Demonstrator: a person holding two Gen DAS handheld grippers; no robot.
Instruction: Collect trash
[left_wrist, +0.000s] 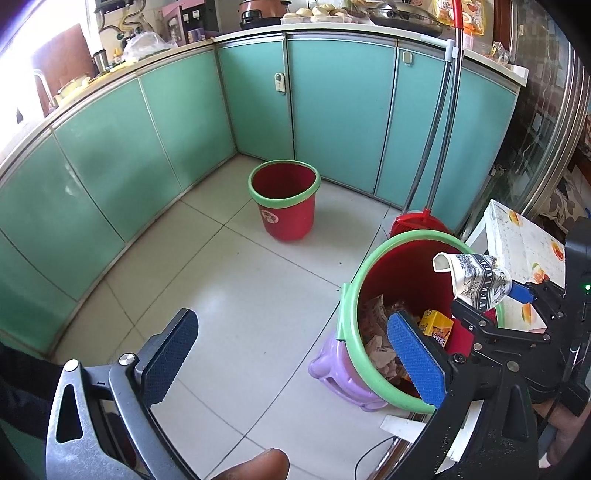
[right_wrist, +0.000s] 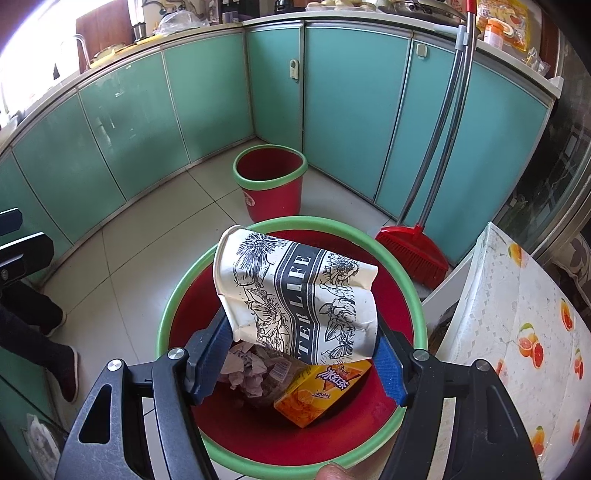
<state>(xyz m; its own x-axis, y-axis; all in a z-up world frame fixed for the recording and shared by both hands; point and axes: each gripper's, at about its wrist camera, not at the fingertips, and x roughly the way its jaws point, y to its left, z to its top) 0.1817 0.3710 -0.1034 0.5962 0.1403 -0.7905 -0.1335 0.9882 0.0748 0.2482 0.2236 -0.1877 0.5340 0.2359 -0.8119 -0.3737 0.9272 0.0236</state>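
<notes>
My right gripper (right_wrist: 301, 347) is shut on a crumpled white paper cup (right_wrist: 299, 295) with black flower print, held tilted above the near red bin with a green rim (right_wrist: 177, 295). Inside the bin lie an orange drink carton (right_wrist: 321, 391) and crumpled wrappers (right_wrist: 247, 373). In the left wrist view the same cup (left_wrist: 476, 277) hangs over the bin (left_wrist: 351, 332) at the right, with the right gripper (left_wrist: 491, 295) behind it. My left gripper (left_wrist: 295, 354) is open with nothing between its blue pads; its right finger overlaps the bin's near rim.
A second red bin (left_wrist: 284, 199) stands by the teal cabinets. A red broom (right_wrist: 413, 251) leans on the cabinets at the right. A purple stool (left_wrist: 340, 373) sits under the near bin. A fruit-print table (right_wrist: 517, 332) is right; a person's feet (right_wrist: 62, 369) left.
</notes>
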